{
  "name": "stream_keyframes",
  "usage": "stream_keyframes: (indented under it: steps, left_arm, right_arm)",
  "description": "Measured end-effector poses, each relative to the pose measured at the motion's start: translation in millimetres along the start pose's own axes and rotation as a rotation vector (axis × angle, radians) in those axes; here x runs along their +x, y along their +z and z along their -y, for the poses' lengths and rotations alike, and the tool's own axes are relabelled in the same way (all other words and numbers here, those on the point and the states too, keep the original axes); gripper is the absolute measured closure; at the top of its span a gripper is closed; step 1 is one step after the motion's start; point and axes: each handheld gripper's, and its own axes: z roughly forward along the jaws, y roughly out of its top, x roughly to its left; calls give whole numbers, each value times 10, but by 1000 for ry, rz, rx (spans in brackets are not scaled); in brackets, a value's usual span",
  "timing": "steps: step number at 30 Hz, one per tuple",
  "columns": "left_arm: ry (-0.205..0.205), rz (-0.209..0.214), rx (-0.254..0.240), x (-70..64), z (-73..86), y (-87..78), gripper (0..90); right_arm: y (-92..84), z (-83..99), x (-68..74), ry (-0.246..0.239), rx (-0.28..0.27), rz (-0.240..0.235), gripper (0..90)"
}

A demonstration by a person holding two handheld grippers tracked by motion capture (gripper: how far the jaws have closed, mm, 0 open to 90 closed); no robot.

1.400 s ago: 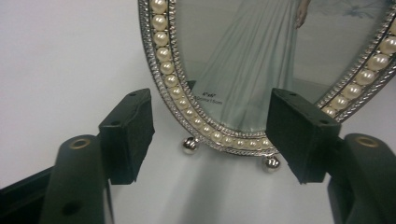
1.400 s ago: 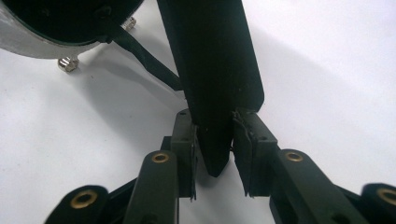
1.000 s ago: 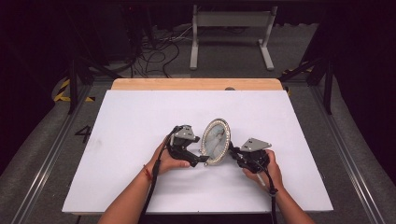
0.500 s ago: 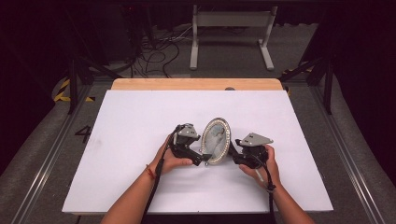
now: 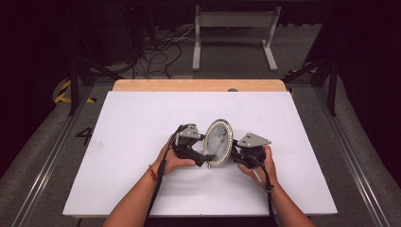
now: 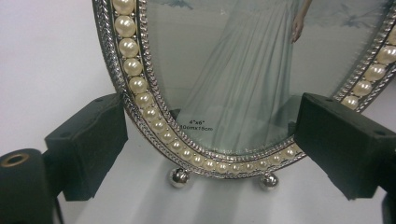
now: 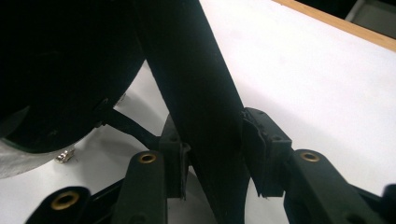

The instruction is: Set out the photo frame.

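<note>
Between the right gripper's [image 7: 212,161] pads stands a flat black strut, the frame's [image 5: 218,142] back stand [image 7: 196,93] by the look of it. Both pads [image 7: 261,154] lie against its edges, so this gripper is clamped on the stand; its jaws have just been closing, with the strut between them. I judge the hold is there to swing the stand out or set its angle so the frame can prop itself.

Across the frame, the left gripper [image 6: 210,140] faces the glass front. Its two pads [image 6: 91,140] sit at either side of the oval's lower rim, the left one touching or just beside the pearl border [image 6: 140,88], the right one [image 6: 343,140] close against the far edge. Whether they press hard enough to grip I cannot tell, but they bracket the frame and seem placed to steady it upright while the other hand works the back.

The frame stands on edge near the middle of the white table [image 5: 132,123], slightly tilted, resting on two small silver ball feet [image 6: 180,177]. Its rim is silver with a ring of pearls, and a sample print of a long pale dress shows under the glass. From above, both hands close in on it, the left hand [image 5: 177,158] at its front and the right hand [image 5: 260,163] behind.
</note>
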Motion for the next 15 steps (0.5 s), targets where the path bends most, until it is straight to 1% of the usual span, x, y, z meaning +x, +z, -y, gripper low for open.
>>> stream_keyframes:
  steps: [2,3,4,5,6,7,9,11,12,14,15]
  left_arm:
    - [-9,4,2,8,8,-14,113]
    - [1,-17,9,18,5,-18,112]
    - [1,-30,10,29,7,-20,110]
    - [-10,-27,18,55,6,-23,107]
    - [-40,-7,18,95,5,-18,92]
    - [-49,-1,20,118,4,-14,82]
    - [-41,4,17,131,-10,-3,82]
    - [-25,12,20,129,-24,22,81]
    - [-22,14,22,134,-26,33,79]
    - [-33,46,18,173,-14,53,65]
    - [-41,55,14,184,-4,60,64]
  right_arm:
    - [1,13,-10,-1,-16,-22,626]
    - [2,19,-15,-5,-22,-31,627]
    - [3,19,-16,-7,-25,-38,627]
    - [5,18,-13,-10,-27,-42,628]
    - [6,20,-7,-9,-32,-48,628]
    - [12,23,0,-11,-38,-53,631]
    - [10,21,0,-20,-35,-51,630]
    - [10,26,-7,-18,-38,-55,632]
    - [10,23,1,-29,-35,-49,634]
    - [8,20,6,-37,-28,-43,641]
    - [7,15,9,-48,-23,-38,644]
